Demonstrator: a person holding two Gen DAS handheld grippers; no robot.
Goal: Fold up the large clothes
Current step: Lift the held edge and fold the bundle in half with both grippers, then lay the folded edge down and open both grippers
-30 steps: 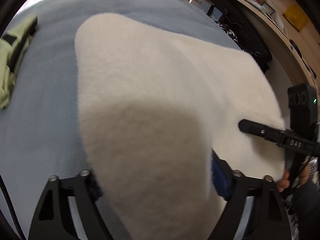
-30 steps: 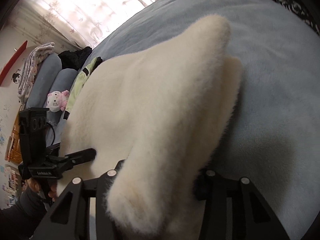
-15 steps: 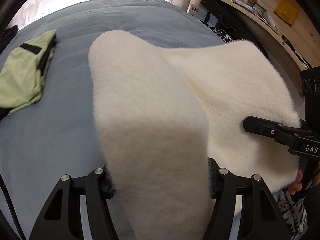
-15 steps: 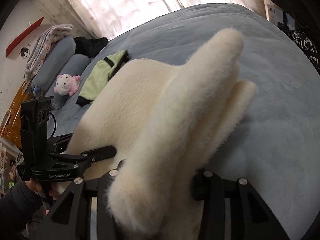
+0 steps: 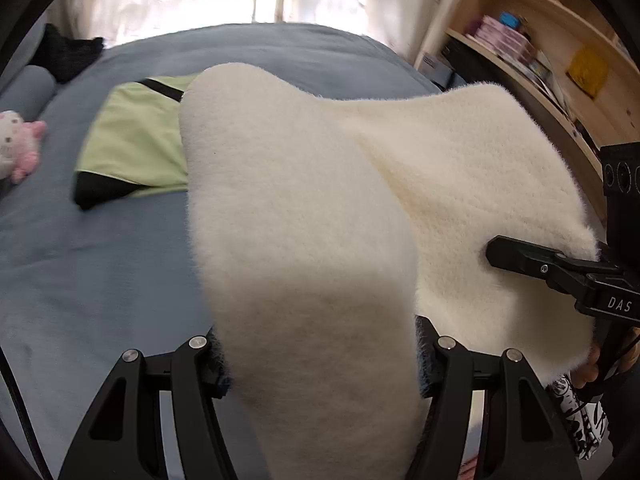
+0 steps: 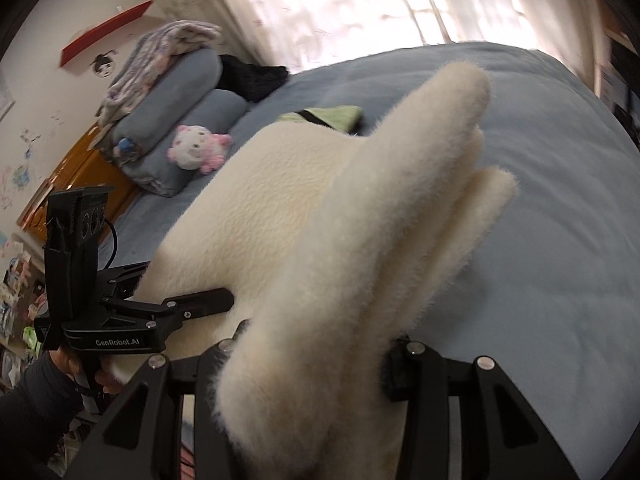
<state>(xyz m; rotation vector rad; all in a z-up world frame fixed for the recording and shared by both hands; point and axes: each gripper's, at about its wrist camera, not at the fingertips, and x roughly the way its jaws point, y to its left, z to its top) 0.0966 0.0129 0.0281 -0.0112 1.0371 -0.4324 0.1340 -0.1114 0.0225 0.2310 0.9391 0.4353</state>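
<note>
A: Where does the fold stand?

B: Midway, I'd judge. The cream fleece garment [image 5: 304, 208] is bunched and doubled over, hanging in the air above the blue bed [image 5: 100, 272], filling the centre of both wrist views. It is not laid flat anywhere I can see.

A: And who has hold of it?

B: Both. The left gripper [image 5: 320, 364] pinches a thick roll of fleece between its fingers at the bottom centre of its view; the right gripper [image 6: 316, 364] pinches another layered wad at the bottom centre of its own. In each view the other gripper shows at the frame's edge, also clamped on the fleece.

A: Anything finished?

B: Layers are stacked at the upper right of the right wrist view, so at least one fold looks made. How neat it is I can't tell.

A: What's left?

B: Setting it down on the bed, smoothing it, probably another fold. The green garment [image 5: 136, 148], at upper left in the left view, lies on the bed, partly behind the fleece; whether it is folded I can't say.
</note>
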